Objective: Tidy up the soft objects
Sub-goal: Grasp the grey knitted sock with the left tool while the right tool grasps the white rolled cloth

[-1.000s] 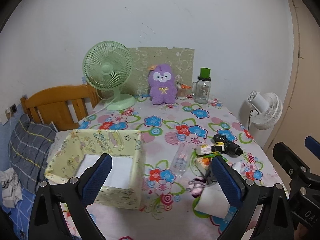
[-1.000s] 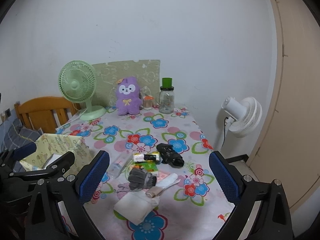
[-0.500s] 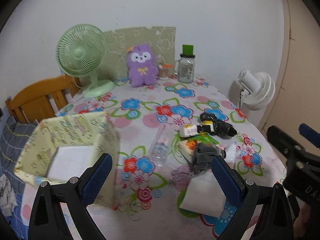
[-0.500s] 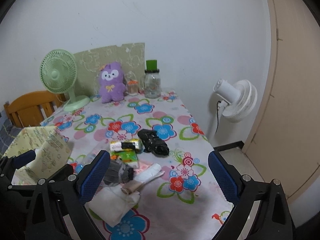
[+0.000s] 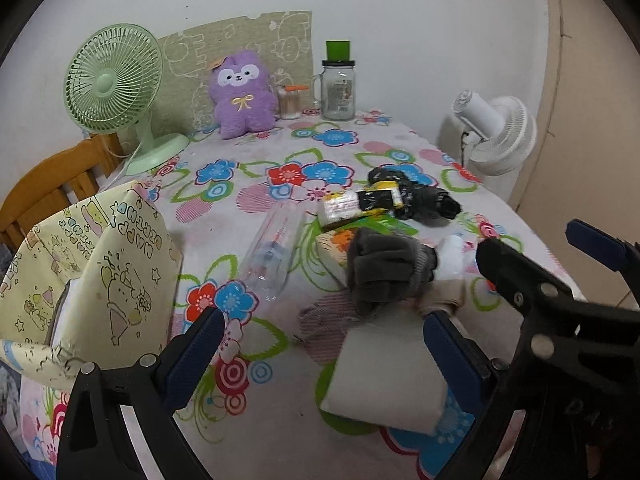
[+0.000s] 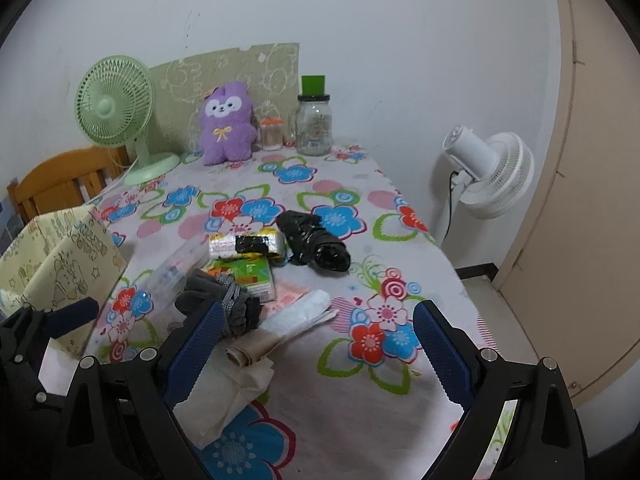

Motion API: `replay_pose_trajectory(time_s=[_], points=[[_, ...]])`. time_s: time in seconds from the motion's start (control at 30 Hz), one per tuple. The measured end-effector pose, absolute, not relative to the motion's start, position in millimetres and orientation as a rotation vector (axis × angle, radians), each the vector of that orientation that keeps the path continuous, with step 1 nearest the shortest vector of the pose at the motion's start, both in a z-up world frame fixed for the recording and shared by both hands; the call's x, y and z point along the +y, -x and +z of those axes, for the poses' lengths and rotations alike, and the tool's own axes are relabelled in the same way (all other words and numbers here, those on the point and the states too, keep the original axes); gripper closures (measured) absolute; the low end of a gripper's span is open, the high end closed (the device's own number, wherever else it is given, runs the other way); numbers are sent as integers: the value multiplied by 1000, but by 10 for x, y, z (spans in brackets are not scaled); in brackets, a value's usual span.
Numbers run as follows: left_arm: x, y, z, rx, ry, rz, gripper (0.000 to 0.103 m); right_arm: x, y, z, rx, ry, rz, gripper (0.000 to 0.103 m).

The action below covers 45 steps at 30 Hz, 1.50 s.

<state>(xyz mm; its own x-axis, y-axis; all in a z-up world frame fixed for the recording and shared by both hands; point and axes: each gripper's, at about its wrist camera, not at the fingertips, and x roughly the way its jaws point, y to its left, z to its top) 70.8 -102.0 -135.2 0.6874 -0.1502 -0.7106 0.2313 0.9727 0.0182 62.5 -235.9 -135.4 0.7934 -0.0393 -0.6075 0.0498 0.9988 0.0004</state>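
Observation:
A grey glove [image 5: 384, 270] [image 6: 224, 300] lies bunched on the flowered tablecloth [image 5: 256, 184] amid a pile of small things, with a folded white cloth [image 5: 384, 376] [image 6: 228, 396] just in front of it. A yellow patterned fabric box [image 5: 92, 272] [image 6: 60, 256] stands at the left. A purple plush toy [image 5: 242, 94] [image 6: 228, 124] sits at the far wall. My left gripper [image 5: 320, 356] is open above the cloth's near edge. My right gripper [image 6: 316, 352] is open to the right of the glove, holding nothing.
A clear plastic bottle [image 5: 276, 248], snack packets [image 6: 246, 246], a black bundle [image 6: 316, 242] and a white tube [image 6: 296, 312] lie mid-table. A green fan [image 5: 116, 88], glass jar [image 5: 338, 84] and toothpick pot stand at the back. A white floor fan [image 6: 492, 172] and wooden chair [image 5: 52, 196] flank the table.
Both grippers have moved forward and down toward the pile; the glove and white cloth now sit close in front of the left gripper. Both stay open.

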Motion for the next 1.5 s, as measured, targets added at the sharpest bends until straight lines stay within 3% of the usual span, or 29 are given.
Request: replay_pose_trajectory(time_s=[0.13, 0.2, 0.57, 0.77, 0.83, 0.9, 1.0, 1.07, 1.13, 1.3, 1.5], points=[[-1023, -828, -1391, 773, -123, -212, 3, -2342, -733, -1423, 680, -28, -44, 7], [-1056, -866, -1396, 761, -148, -222, 3, -2365, -782, -1457, 702, -30, -59, 15], [-1312, -1083, -1492, 753, -257, -269, 3, -2484, -1135, -1663, 804, -91, -66, 26], [-1348, -1199, -1581, 779, -259, -286, 3, -2537, -1272, -1831, 893, -182, -18, 39], [-1370, -1214, -1634, 791, -272, -292, 9, -2508, -1286, -1884, 912, -190, -9, 46], [-1393, -1206, -1680, 804, -280, -311, 16, -2473, -1290, -1919, 925, -200, 13, 63], [-1412, -1166, -1697, 806, -268, -361, 28, -2405, -1269, -1903, 909, -192, 26, 71], [-1415, -1137, -1688, 795, -265, -380, 37, -2380, -1250, -1884, 898, -188, 34, 72], [-1393, -1136, -1693, 810, -242, -396, 53, -2372, -1230, -1869, 893, -191, 39, 75], [-1339, -1119, -1660, 809, -217, -395, 64, -2355, -1164, -1801, 868, -164, 28, 77], [-1301, -1028, -1578, 769, -228, -375, 68, -2358, -1095, -1744, 855, -164, 21, 77]])
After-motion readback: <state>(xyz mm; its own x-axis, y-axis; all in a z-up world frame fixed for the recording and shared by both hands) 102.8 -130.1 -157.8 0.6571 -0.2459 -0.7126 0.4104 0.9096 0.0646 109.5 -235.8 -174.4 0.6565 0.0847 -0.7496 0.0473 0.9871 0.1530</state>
